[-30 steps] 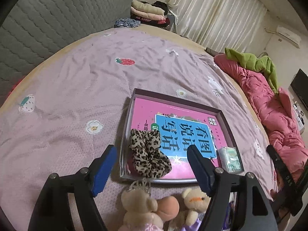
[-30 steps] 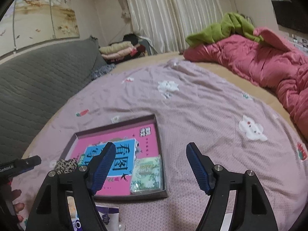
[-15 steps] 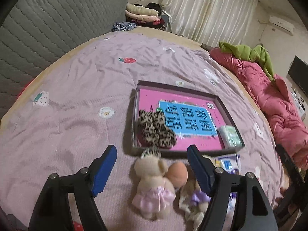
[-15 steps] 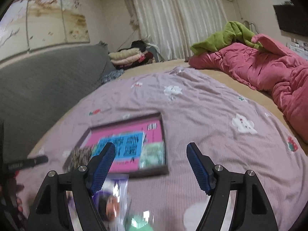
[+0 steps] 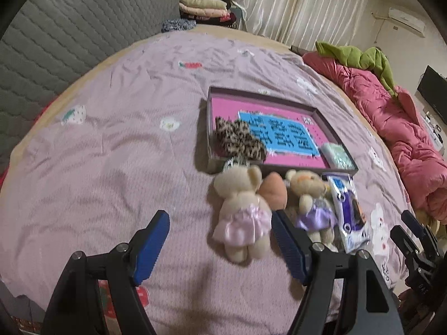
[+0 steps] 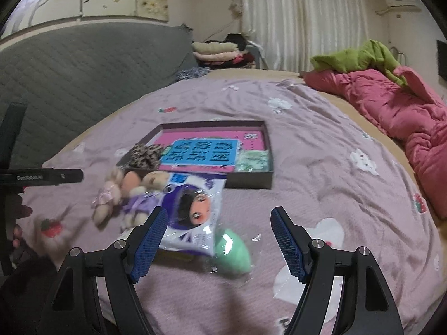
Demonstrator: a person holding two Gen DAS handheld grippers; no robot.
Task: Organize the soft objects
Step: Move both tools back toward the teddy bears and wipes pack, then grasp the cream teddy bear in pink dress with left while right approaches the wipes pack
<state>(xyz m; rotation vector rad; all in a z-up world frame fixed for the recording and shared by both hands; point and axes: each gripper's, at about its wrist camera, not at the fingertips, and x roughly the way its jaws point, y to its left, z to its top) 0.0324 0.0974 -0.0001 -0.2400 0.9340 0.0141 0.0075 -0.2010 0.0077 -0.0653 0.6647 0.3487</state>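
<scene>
A shallow dark tray (image 5: 342,140) (image 6: 251,181) with a pink and blue printed base lies on the lilac bedspread. Inside it are a leopard-print scrunchie (image 5: 237,142) (image 6: 145,153) and a pale green packet (image 5: 336,155) (image 6: 254,161). In front of the tray lie a beige bear in a pink skirt (image 5: 241,212) (image 6: 107,198), an orange plush piece (image 5: 275,192), a smaller bear in purple (image 5: 310,201) and a purple-white plastic packet (image 5: 347,212) (image 6: 192,209). A green soft ball in clear wrap (image 6: 232,248) lies below that packet. My left gripper (image 5: 220,247) is open above the bedspread, left of the pink bear. My right gripper (image 6: 219,241) is open over the packet and ball.
A pink quilt (image 5: 391,117) (image 6: 391,103) with a green garment (image 6: 360,55) is heaped along the bed's right side. A grey quilted headboard (image 5: 69,33) runs along the left, with folded clothes (image 6: 215,50) and curtains behind. A hand on the other gripper shows at the left edge (image 6: 16,223).
Both grippers have pulled back towards the bed's near edge, so the tray looks farther off and the bears, packet and green ball have come into view. Both stay open.
</scene>
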